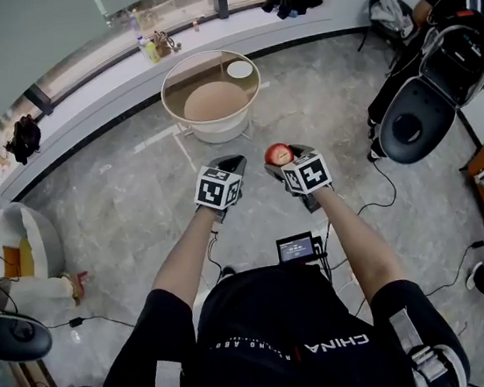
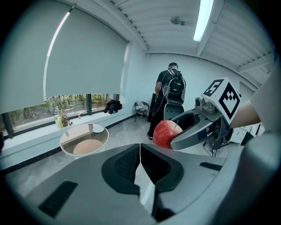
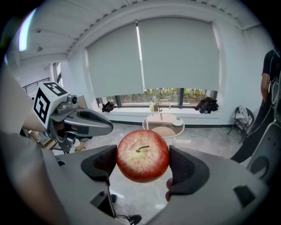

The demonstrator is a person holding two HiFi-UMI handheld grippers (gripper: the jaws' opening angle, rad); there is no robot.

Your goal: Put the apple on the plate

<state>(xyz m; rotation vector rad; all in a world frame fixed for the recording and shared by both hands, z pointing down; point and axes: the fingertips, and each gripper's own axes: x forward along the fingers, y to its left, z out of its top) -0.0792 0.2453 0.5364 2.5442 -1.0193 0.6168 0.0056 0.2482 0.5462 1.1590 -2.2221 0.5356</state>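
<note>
The right hand-held gripper (image 3: 142, 163) pinches the red apple (image 1: 278, 153) between its two pads, stem towards its camera, held in the air well short of the round glass desk (image 1: 197, 68). The white plate (image 1: 240, 69) lies on that desk, near its far rim. The left hand-held gripper (image 2: 139, 165), jaws pressed together on nothing, is also short of the desk, just beside the apple

Grey marbled floor (image 1: 121, 213); a round glass tabletop (image 1: 181, 77) near the curved window ledge (image 1: 96, 92), roller blinds (image 3: 180, 52) lowered, ceiling strip light (image 2: 203, 17) lit.
</note>
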